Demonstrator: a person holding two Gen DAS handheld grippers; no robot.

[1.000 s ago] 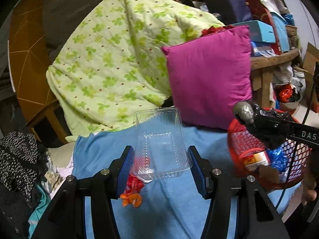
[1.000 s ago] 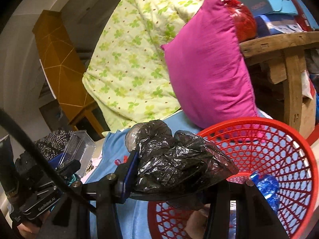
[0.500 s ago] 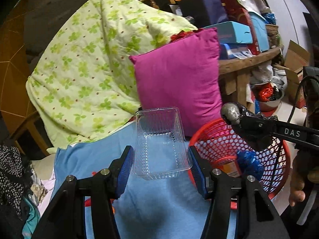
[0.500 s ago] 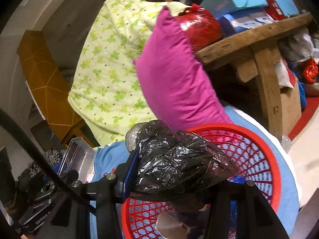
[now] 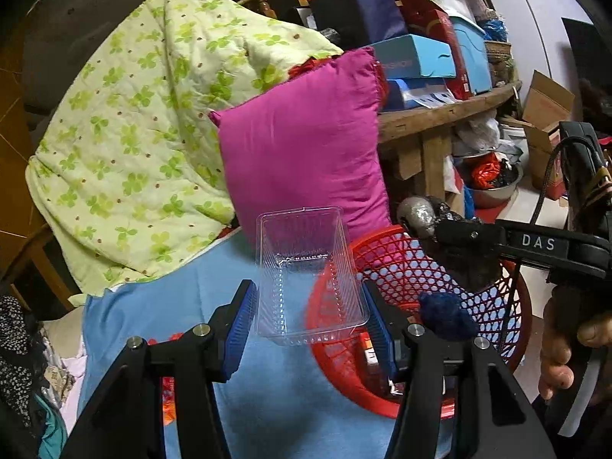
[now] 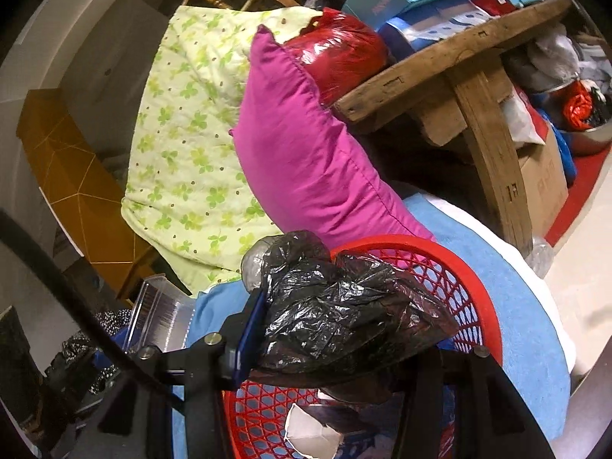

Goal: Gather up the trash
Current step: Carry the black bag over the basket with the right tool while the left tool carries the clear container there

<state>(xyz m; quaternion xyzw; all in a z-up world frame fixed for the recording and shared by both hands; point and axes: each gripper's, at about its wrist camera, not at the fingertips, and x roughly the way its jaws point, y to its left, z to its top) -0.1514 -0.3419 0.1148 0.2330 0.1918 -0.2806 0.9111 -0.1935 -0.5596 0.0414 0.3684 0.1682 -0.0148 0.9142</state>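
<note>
My left gripper [image 5: 308,315] is shut on a clear plastic container [image 5: 306,275], held upright above the near left rim of the red mesh basket [image 5: 413,267]. My right gripper [image 6: 344,329] is shut on a crumpled black plastic bag [image 6: 344,306] and hangs over the red mesh basket [image 6: 470,298]. In the left wrist view that black bag [image 5: 451,225] sits at the tip of the right tool, over the basket's far side. The clear container [image 6: 160,317] shows at the lower left of the right wrist view. Paper and blue scraps lie inside the basket.
The basket rests on a blue cloth [image 5: 191,317]. A magenta pillow [image 5: 302,157] and a green flowered quilt [image 5: 145,126] stand behind it. A wooden table [image 5: 440,118] with boxes is at the right. Red-orange wrappers [image 5: 168,401] lie on the cloth at left.
Both grippers have swung right toward the basket, each keeping its load. The clear container now overlaps the basket's rim, and the black bag hangs further over the basket. The right gripper has rolled.
</note>
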